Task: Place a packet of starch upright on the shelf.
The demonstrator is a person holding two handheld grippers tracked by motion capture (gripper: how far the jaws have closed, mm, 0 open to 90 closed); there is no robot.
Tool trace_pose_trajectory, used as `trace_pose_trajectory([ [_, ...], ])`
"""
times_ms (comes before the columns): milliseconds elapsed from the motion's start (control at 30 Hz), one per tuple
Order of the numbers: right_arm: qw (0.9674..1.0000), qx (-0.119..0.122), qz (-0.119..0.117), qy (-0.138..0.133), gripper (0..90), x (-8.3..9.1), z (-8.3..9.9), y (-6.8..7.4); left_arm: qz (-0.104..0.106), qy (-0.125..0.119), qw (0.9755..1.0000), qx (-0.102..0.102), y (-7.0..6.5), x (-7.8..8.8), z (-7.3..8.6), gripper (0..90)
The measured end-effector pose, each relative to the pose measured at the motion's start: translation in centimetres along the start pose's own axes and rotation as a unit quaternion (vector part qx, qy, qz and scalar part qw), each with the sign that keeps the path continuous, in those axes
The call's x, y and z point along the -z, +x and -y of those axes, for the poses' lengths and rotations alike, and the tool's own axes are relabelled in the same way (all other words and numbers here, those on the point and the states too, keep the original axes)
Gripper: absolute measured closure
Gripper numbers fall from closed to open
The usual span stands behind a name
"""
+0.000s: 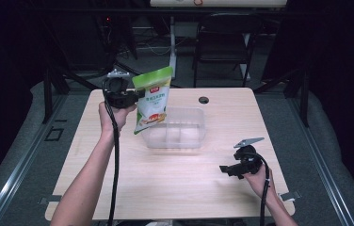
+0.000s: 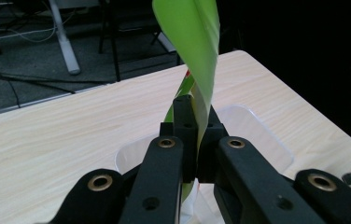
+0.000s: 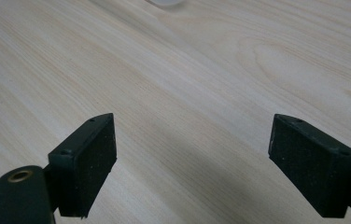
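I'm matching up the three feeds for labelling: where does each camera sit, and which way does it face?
High view: above the person's side, looking forward and down on the table; forearms and both grippers show.
Left gripper view: on the left gripper, looking along jaws shut on the green pouch.
Right gripper view: on the right gripper, facing bare tabletop, jaws open.
Shared: pouch and clear container.

Dark room, black folding chair (image 1: 223, 40)

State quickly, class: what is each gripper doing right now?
Left gripper: closed on the green-topped snack bag.
Right gripper: open, holding nothing, over the wooden table.
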State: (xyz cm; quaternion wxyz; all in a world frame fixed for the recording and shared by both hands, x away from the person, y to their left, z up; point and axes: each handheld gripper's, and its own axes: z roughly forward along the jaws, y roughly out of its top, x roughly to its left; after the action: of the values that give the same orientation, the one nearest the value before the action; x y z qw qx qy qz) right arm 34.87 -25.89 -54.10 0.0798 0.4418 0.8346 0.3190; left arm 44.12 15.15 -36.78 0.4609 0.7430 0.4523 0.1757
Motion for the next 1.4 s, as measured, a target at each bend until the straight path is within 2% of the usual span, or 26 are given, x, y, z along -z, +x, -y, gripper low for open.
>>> trace_pose_trajectory([
  [167,1.0,0.001,-0.002,0.001,14.6,0.0,0.0,0.0,-0.004,-0.005,0.9999,0.009,-0.1,-0.8,0.3,90.0],
  [233,1.0,0.002,0.002,0.002,14.6,0.0,0.0,0.0,-0.011,-0.011,0.9998,0.016,-0.3,-1.4,0.5,90.0],
  [433,1.0,-0.002,-0.002,0.002,14.6,0.0,0.0,0.1,-0.015,-0.023,0.9989,0.039,-0.5,-2.1,1.1,90.0],
  [500,0.9999,0.006,0.004,0.01,14.6,0.2,-0.1,0.0,-0.019,-0.03,0.9983,0.047,-0.7,-2.4,1.3,90.0],
  [567,1.0,-0.001,-0.004,0.002,14.6,0.1,0.0,0.1,-0.022,-0.034,0.9981,0.047,-0.8,-2.5,1.4,90.0],
  [667,1.0,0.001,0.0,0.0,14.6,0.1,0.0,0.0,-0.026,-0.048,0.9965,0.063,-0.9,-2.6,1.8,90.0],
  [800,1.0,0.002,-0.001,0.0,14.6,0.1,0.0,0.0,-0.036,-0.062,0.9949,0.071,-1.2,-2.3,2.0,90.0],
  [867,1.0,0.0,-0.003,-0.001,14.6,0.0,0.0,0.0,-0.04,-0.067,0.9946,0.068,-1.4,-2.3,2.1,90.0],
  [1000,1.0,0.0,-0.005,-0.001,14.6,0.0,-0.1,0.1,-0.037,-0.059,0.9952,0.068,-1.6,-2.6,2.5,90.0],
  [1167,1.0,-0.002,-0.006,-0.002,14.6,0.0,0.0,0.1,-0.037,-0.065,0.9941,0.079,-1.6,-3.2,3.0,90.0],
  [1400,1.0,0.0,-0.004,0.0,14.6,0.1,0.0,0.0,-0.036,-0.09,0.9916,0.086,-1.5,-3.5,3.4,90.0],
])
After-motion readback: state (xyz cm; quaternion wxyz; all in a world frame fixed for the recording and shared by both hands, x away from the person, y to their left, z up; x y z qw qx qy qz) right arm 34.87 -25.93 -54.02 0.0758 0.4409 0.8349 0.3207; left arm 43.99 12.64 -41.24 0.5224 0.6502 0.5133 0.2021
